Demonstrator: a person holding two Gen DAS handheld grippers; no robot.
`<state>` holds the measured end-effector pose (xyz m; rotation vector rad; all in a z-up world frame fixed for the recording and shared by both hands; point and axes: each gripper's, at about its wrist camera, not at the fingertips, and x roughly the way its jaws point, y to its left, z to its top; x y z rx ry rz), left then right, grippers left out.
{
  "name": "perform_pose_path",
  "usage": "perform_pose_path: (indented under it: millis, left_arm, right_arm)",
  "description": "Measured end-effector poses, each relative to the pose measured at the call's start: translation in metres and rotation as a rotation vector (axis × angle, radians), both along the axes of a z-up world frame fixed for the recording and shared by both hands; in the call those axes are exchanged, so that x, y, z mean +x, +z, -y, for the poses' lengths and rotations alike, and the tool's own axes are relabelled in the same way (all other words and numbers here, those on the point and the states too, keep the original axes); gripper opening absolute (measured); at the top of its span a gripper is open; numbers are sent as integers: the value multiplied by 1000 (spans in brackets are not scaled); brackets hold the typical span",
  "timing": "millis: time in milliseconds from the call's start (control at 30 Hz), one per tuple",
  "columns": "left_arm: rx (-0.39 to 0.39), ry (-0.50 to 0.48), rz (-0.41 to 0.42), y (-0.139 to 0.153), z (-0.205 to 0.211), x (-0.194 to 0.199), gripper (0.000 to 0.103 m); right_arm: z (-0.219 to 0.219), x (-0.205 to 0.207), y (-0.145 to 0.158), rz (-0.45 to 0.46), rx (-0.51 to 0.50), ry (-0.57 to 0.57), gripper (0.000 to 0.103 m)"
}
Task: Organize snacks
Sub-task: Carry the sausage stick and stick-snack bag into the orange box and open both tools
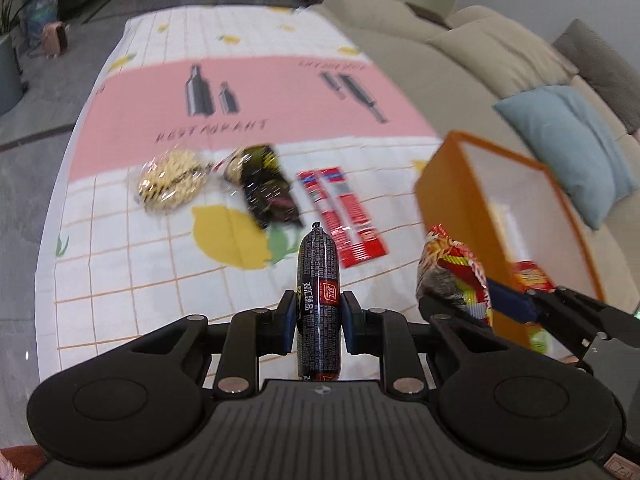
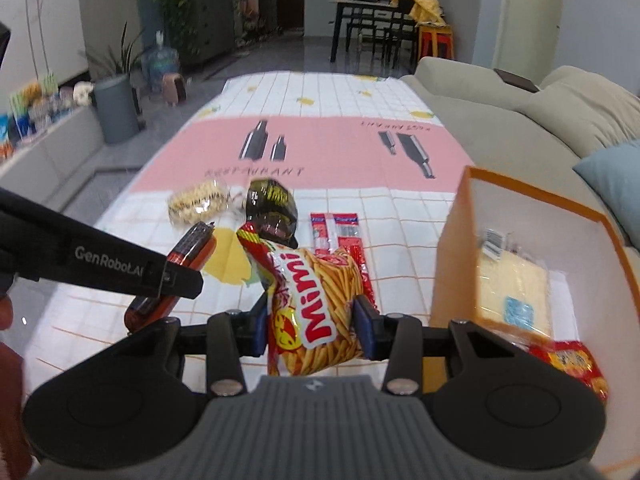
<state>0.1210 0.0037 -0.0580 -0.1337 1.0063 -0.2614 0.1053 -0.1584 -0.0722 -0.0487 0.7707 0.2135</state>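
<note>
Nearest the left wrist camera, the left hand-held gripper (image 1: 318, 316) is clenching a dark, printed, sausage-shaped snack stick (image 1: 318, 280) between its blue pads, the stick standing lengthwise along the fingers. In the right wrist view, the right hand-held gripper (image 2: 314, 320) is grasping a red and yellow crinkly "Mimi" bag of snack sticks (image 2: 312, 308) by its middle, the bag bulging above and below the pads. Both snacks are hanging clear of the tablecloth-covered surface (image 1: 160, 300).

Just beside the right gripper, the orange-walled open box with a white inside (image 2: 452, 264) is already holding a pale flat packet (image 2: 514, 288) and a red packet (image 2: 572, 364).

To do this step well, each snack probably needs carrying over the orange rim before the pads are loosened, the bag first, since the box is lying closest to it; the two grippers are working close together, so taking turns would likely avoid a knock.

Farther out on the surface, a clear bag of yellow pieces (image 1: 172, 180), a black glossy packet (image 1: 268, 188) and two red flat sachets (image 1: 344, 216) are waiting.
</note>
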Motion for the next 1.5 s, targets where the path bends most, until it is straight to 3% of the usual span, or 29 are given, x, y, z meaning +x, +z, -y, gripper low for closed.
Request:
perform_pose_path:
  millis: [267,467,667,1033,1500]
  left_arm:
    - [-38,-94,54,39,47,-11,25]
    - [-50,-188,66,54,95,2,25]
    - [-52,-290,56,57,151,23,25]
    - [62,-398,-45,10,225,63,25]
    - [192,-441,-145,-40,251,95,25]
  right_arm:
    - [41,-26,42,65,44,-56,41]
    - [80,-27,59,96,-16,-75,41]
    - [122,-16,50,77,-112,-115,41]
    - [182,22,2,-72,-146,-189,41]
    - [194,61,-46,-170,-282,-116,42]
